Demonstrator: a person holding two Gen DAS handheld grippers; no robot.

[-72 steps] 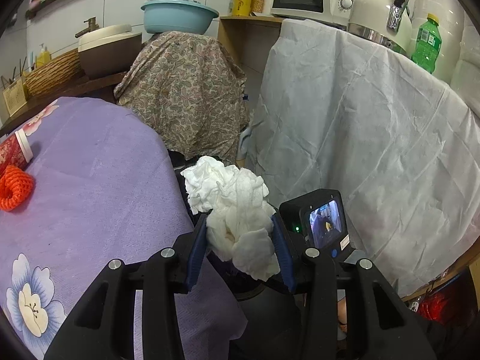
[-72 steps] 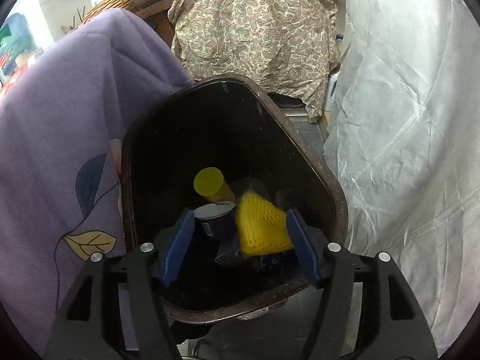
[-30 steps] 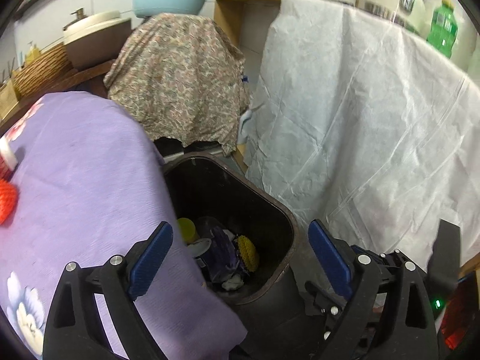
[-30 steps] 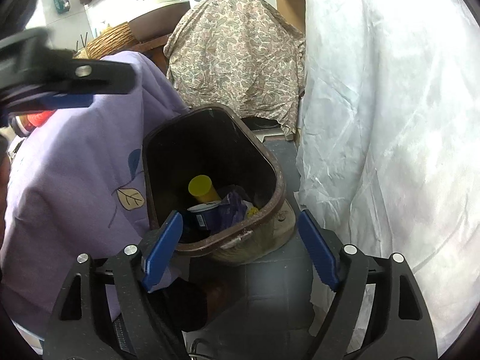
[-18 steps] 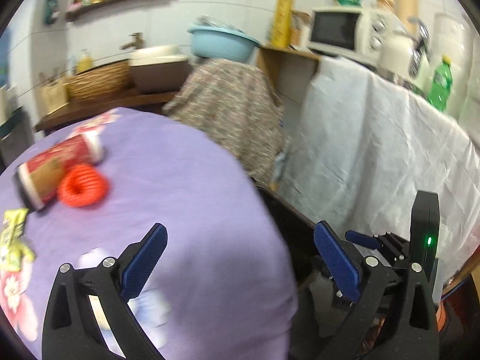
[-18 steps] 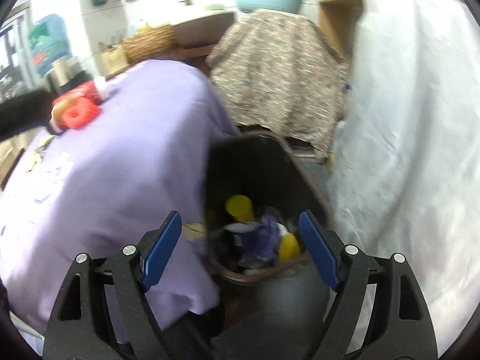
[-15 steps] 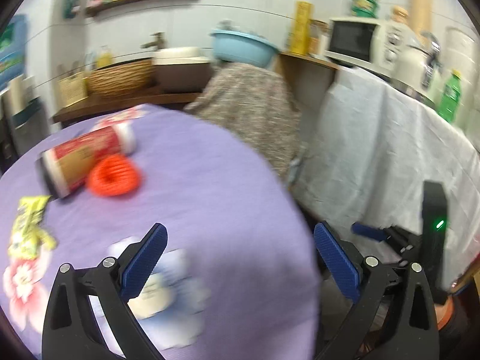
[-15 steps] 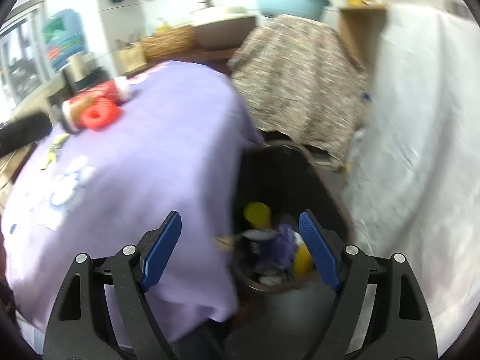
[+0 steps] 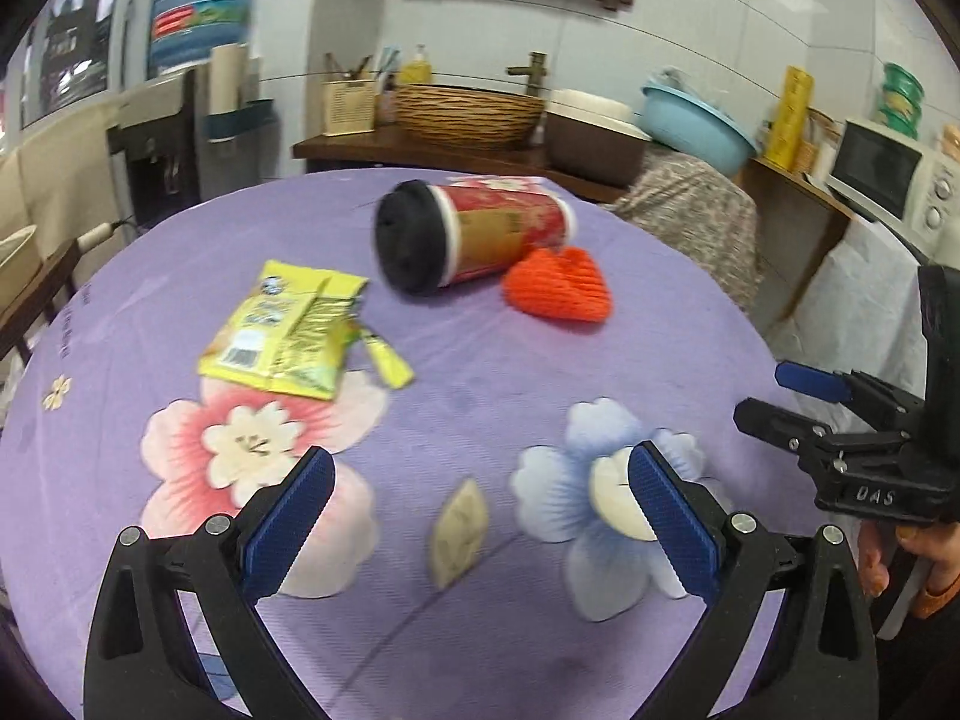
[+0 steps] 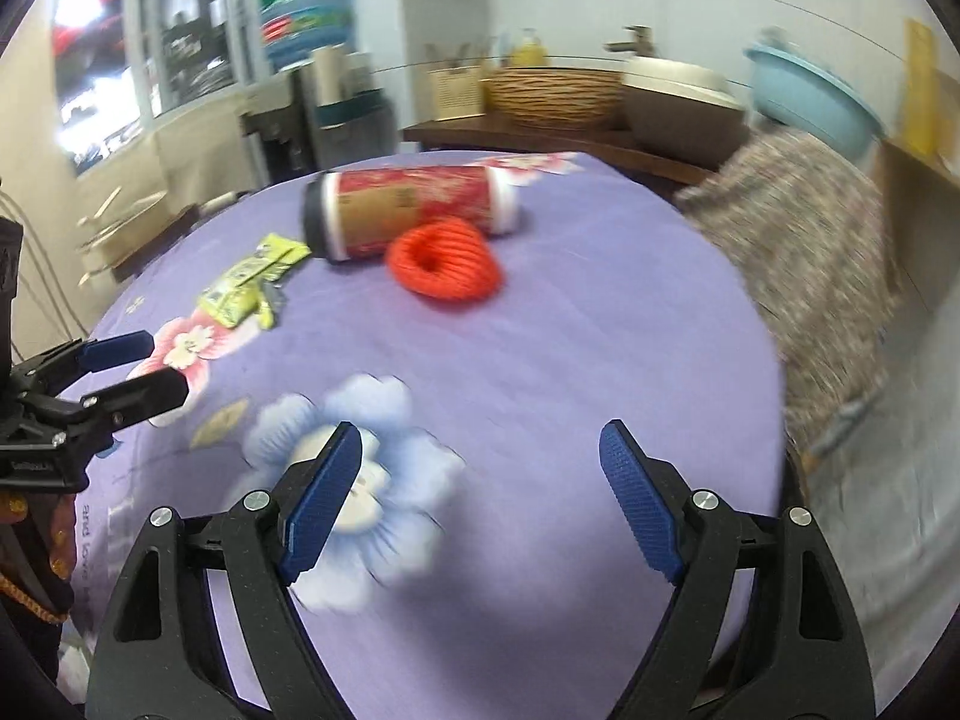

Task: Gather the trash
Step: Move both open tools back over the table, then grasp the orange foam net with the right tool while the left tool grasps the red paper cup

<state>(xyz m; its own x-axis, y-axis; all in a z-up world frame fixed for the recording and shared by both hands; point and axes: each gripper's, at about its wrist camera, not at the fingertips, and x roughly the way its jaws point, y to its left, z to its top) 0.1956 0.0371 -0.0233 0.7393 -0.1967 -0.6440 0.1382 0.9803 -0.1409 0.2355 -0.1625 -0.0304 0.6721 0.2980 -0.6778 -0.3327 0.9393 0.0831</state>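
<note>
A kitchen with white tiled walls, and in it a round table [image 9: 480, 648] under a purple floral cloth. Three pieces of trash lie on the cloth, taken here from the red canister [image 9: 474, 237] [image 10: 408, 210], which lies on its side toward the far edge with its black cap facing left. An orange knitted ring [image 9: 558, 285] [image 10: 444, 267] rests against the canister's near side, just to its right. A yellow snack wrapper [image 9: 288, 330] [image 10: 252, 279] lies flat to the canister's left and a little nearer, clear of it.

Nearer than the canister, over the printed flowers, the left gripper [image 9: 480, 522] hangs with its blue pads spread wide and nothing between them. The right gripper [image 10: 480, 498] is beside it, to the right, jaws likewise wide apart and empty. Neither touches the trash.

Behind the canister stands a dark wooden counter [image 9: 372, 147] with a wicker basket [image 9: 468, 111] and a pale blue basin [image 9: 696, 129]. Everything is somewhat blurred.
</note>
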